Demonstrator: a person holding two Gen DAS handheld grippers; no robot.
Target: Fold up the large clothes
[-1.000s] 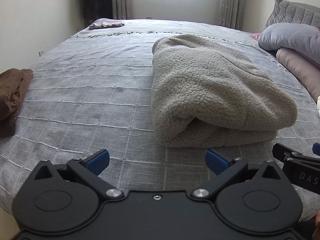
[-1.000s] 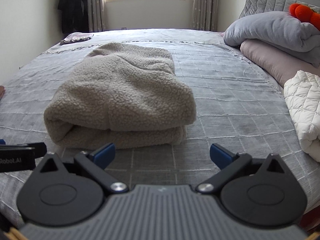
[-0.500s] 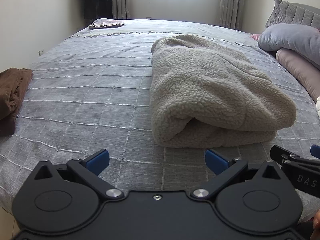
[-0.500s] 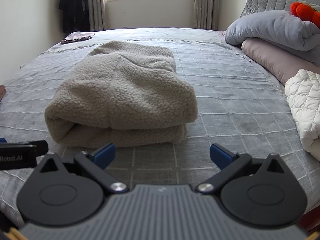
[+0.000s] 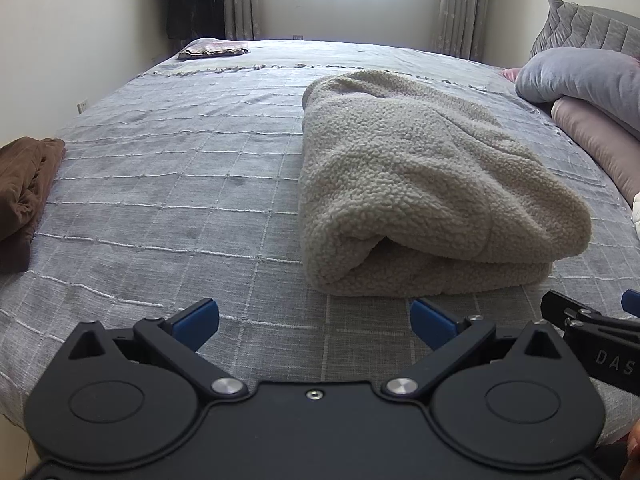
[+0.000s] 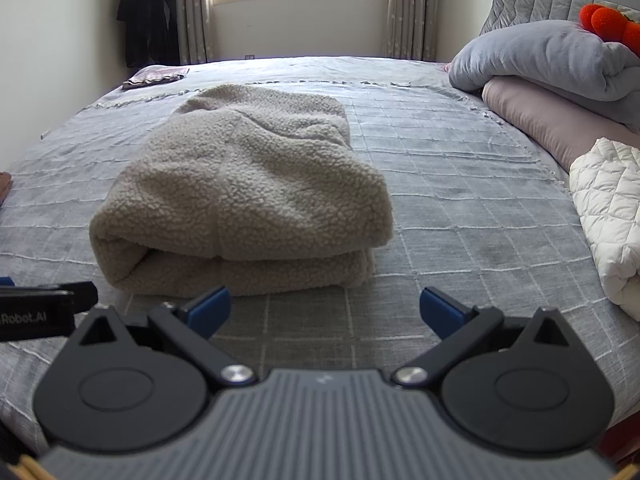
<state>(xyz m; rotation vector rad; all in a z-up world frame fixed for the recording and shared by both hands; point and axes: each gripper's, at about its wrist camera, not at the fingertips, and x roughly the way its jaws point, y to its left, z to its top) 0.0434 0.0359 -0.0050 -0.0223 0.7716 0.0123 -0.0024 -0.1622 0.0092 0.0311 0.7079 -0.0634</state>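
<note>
A beige fleece garment (image 5: 420, 184) lies folded in a thick bundle on the grey bedspread (image 5: 180, 184); it also shows in the right wrist view (image 6: 248, 192). My left gripper (image 5: 314, 320) is open and empty, just short of the bundle's near left corner. My right gripper (image 6: 324, 308) is open and empty, just short of the bundle's near right corner. Neither touches the fleece. Each gripper's side shows at the edge of the other's view.
A brown garment (image 5: 24, 184) lies at the bed's left edge. A white quilted jacket (image 6: 608, 220) lies at the right. Grey and pink pillows (image 6: 552, 64) are stacked at the headboard. A small folded cloth (image 5: 212, 48) lies at the far corner.
Both grippers have drifted slightly, so the bundle sits a touch differently in the views. The jaws stay open and the fleece has not moved.
</note>
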